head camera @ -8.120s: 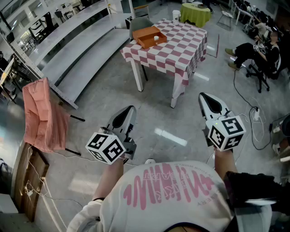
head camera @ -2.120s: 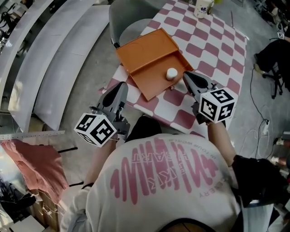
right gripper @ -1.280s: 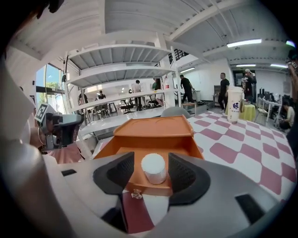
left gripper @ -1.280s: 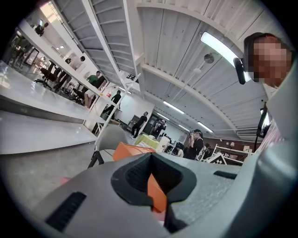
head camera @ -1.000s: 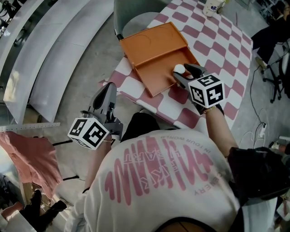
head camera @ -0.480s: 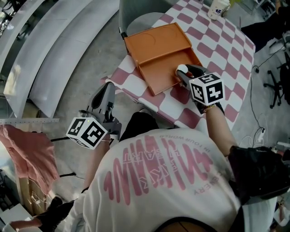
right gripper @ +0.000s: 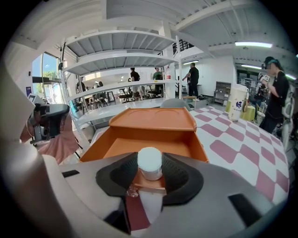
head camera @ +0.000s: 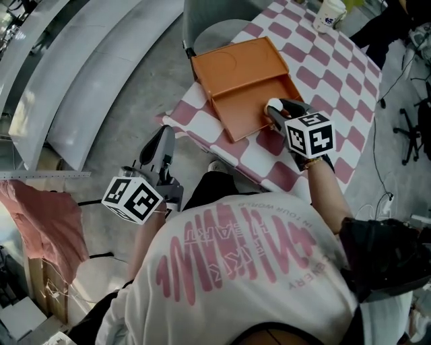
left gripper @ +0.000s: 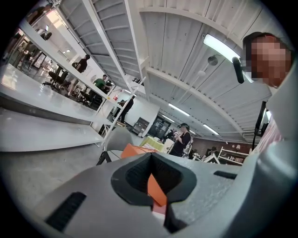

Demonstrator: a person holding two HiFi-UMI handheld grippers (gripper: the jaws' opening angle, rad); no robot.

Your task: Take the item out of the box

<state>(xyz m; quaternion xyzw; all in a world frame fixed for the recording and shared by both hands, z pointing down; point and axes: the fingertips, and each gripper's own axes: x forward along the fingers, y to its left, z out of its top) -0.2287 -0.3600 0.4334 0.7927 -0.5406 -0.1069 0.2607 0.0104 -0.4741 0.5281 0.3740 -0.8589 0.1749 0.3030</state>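
An open orange box (head camera: 237, 73) lies on the near corner of a pink-and-white checked table (head camera: 323, 74). A small white jar (head camera: 272, 104) stands in its lower tray (right gripper: 139, 146) by the front wall. My right gripper (head camera: 277, 110) reaches over that wall, and its jaws are closing around the jar (right gripper: 150, 162). The pads meet the jar on both sides, and it still rests on the tray floor. My left gripper (head camera: 163, 135) hangs off the table to the left, above the floor. Its jaws (left gripper: 156, 186) stand a narrow slit apart with nothing between them.
A paper cup (head camera: 330, 13) stands at the table's far edge (right gripper: 237, 102). A grey chair (head camera: 215, 30) is tucked behind the box. Long grey shelving (head camera: 81, 74) runs along the left, with a pink cloth (head camera: 40, 215) on the floor. People stand further off (right gripper: 278, 93).
My right gripper came forward over the box's front wall and its jaws narrowed around the white jar. The left gripper stayed low beside the table.
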